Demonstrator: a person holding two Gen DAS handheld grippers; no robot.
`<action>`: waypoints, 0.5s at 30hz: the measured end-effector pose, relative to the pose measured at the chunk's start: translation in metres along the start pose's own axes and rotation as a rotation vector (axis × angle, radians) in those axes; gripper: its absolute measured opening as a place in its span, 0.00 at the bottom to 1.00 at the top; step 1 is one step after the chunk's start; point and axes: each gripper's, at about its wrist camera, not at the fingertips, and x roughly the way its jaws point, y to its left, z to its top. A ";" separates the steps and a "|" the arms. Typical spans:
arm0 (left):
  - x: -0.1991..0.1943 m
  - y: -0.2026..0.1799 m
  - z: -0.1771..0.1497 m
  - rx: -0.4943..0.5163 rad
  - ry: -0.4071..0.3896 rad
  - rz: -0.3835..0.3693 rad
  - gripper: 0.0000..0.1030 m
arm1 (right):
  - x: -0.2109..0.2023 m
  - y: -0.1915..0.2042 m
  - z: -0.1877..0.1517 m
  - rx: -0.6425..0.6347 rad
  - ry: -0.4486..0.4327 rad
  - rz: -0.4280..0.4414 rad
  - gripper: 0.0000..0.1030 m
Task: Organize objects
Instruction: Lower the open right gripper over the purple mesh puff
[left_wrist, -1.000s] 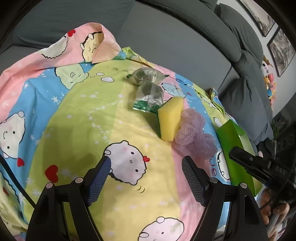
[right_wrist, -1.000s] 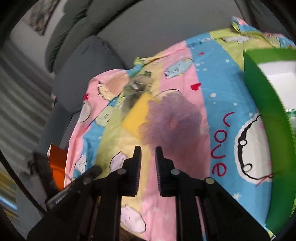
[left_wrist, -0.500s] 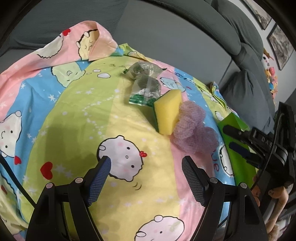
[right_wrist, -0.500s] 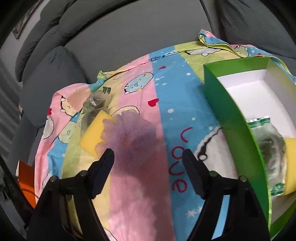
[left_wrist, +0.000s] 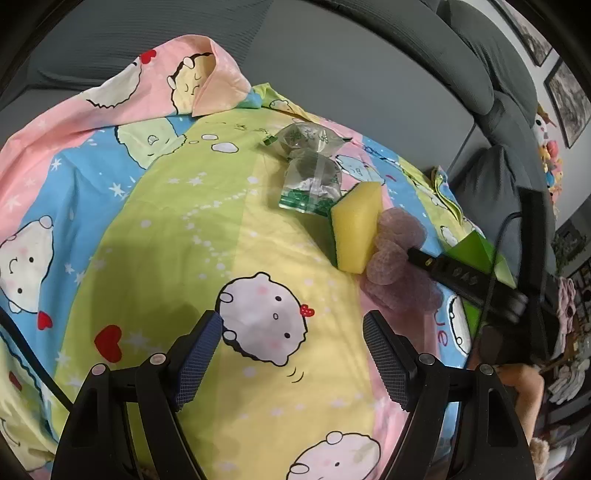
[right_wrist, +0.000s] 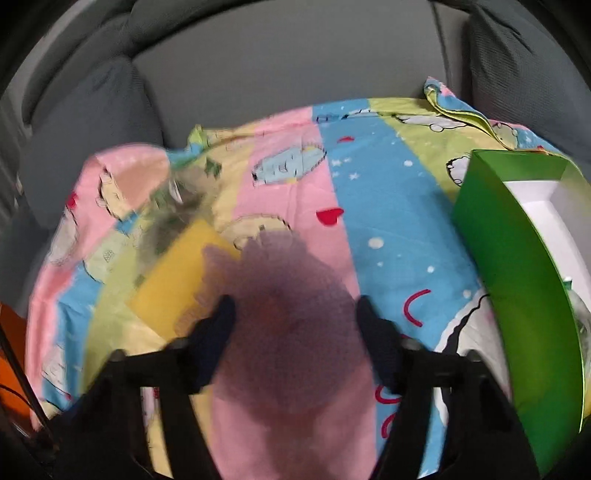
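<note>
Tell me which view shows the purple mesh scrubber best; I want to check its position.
Left wrist: the purple mesh scrubber is sharp, lying beside the yellow sponge. The right wrist view shows it motion-blurred between open jaws.

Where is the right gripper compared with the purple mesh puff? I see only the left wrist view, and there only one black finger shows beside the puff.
Observer: In the right wrist view the right gripper is open and the purple mesh puff sits between its two fingers. Blur hides whether they touch it.
Operator: And the green box, is something inside it? I see only its outer wall.
Observer: Yes. Its inside is white, and a clear packet with green print lies in it, at the right edge of the picture.
</note>
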 end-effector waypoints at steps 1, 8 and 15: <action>0.000 -0.001 0.000 0.002 -0.001 -0.003 0.77 | 0.004 -0.002 -0.001 0.005 0.017 0.003 0.41; -0.001 -0.004 -0.001 0.016 -0.003 -0.013 0.77 | 0.004 -0.009 -0.011 0.031 0.082 0.084 0.16; 0.003 -0.015 -0.005 0.045 0.006 -0.033 0.77 | -0.024 -0.017 -0.030 0.025 0.153 0.222 0.13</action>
